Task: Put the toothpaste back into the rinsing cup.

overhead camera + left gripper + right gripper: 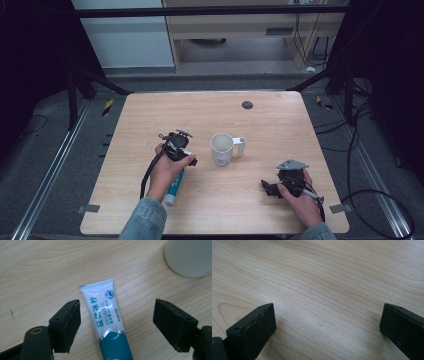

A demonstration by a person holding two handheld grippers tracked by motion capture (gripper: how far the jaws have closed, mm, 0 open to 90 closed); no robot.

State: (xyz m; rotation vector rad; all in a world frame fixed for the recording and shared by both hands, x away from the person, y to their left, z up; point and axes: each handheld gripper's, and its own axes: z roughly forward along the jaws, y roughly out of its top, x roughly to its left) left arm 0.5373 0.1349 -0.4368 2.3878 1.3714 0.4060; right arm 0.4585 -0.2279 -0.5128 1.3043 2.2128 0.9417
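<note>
A white and teal toothpaste tube lies flat on the wooden table, its crimped end pointing away from me in the left gripper view. My left gripper hangs over it, open, with the tube between the jaws and a gap on each side of it. In the high view the left gripper sits left of centre, and the tube's cap end pokes out under the hand. My right gripper is open over bare wood near the front right.
A white mug with its handle to the right stands upright mid-table, just right of the left gripper; its pale round edge shows at the upper right of the left gripper view. A small dark round spot marks the far side of the table.
</note>
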